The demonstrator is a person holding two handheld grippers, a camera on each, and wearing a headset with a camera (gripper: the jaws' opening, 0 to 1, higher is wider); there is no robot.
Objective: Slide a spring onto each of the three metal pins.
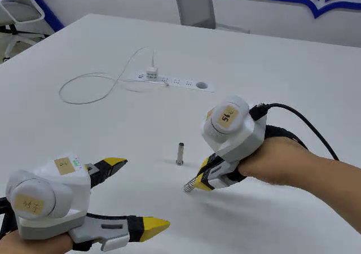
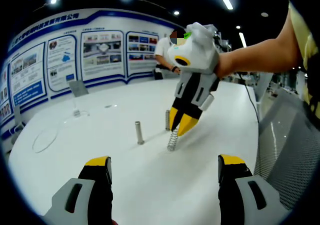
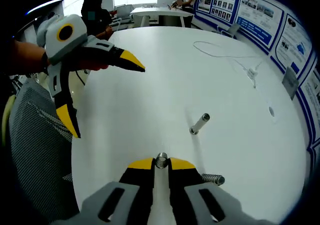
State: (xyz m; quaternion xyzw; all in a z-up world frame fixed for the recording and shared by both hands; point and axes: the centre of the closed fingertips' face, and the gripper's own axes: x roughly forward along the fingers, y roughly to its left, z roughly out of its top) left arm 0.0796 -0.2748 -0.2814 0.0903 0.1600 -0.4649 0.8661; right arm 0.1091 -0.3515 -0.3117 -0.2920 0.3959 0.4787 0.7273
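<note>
A bare metal pin (image 1: 180, 153) (image 2: 138, 133) (image 3: 200, 123) stands upright on the white table (image 1: 113, 113). Just right of the pin, my right gripper (image 1: 203, 178) (image 2: 182, 124) (image 3: 161, 163) is shut on a spring (image 1: 190, 184) (image 2: 172, 138) (image 3: 161, 160), whose free end points down at the tabletop. A second coiled piece (image 3: 212, 178) (image 2: 167, 120) sits close by the right gripper's jaws; I cannot tell whether a pin is inside it. My left gripper (image 1: 135, 195) (image 2: 165, 161) (image 3: 100, 90) hovers open and empty at the near left.
A white power strip (image 1: 175, 82) with a plug and a looped cable (image 1: 84, 90) lies farther back on the table. Office chairs (image 1: 194, 5) stand at the far edge. A mesh chair (image 2: 285, 150) is beside the table. People sit in the background.
</note>
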